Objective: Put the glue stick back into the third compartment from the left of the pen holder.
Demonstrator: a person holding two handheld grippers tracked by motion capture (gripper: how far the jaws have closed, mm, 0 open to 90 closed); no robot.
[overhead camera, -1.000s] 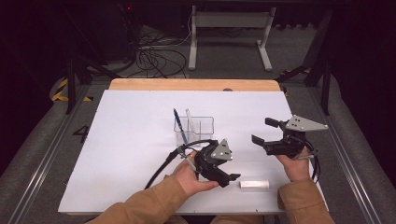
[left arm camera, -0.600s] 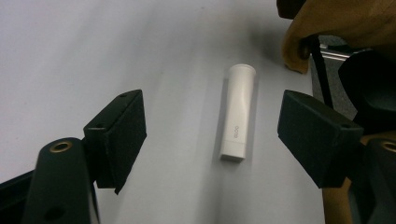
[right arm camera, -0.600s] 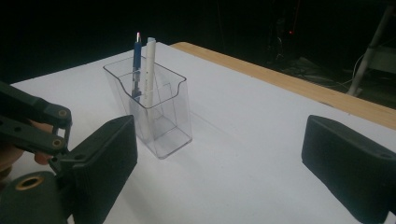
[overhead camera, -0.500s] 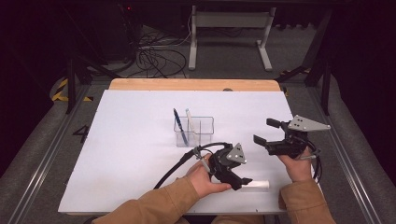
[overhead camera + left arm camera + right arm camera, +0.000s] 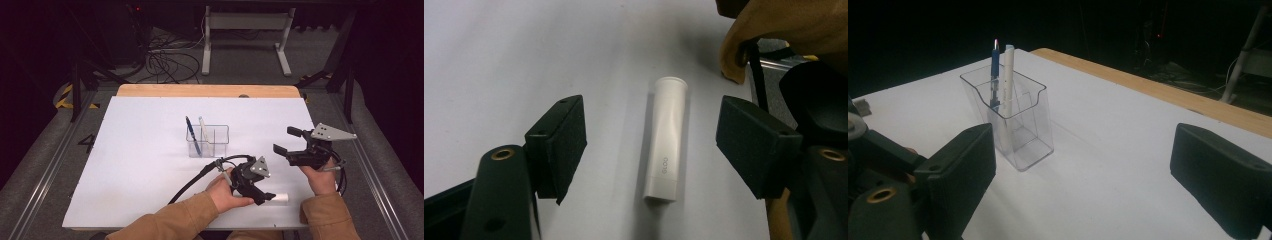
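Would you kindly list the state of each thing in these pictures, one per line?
White tube: lying flat on the table, capped, untouched.
Left gripper: open, jaws just been closing, straddling the tube without touching it.
Right gripper: open, empty, held above the table.
Clear holder: upright.
Blue pen: standing in the holder.
White pen: standing in the holder.

dark room, cables (image 5: 167,62) on grey floor (image 5: 240,70).

A white capped tube (image 5: 666,139) lies flat on the white table (image 5: 140,150).
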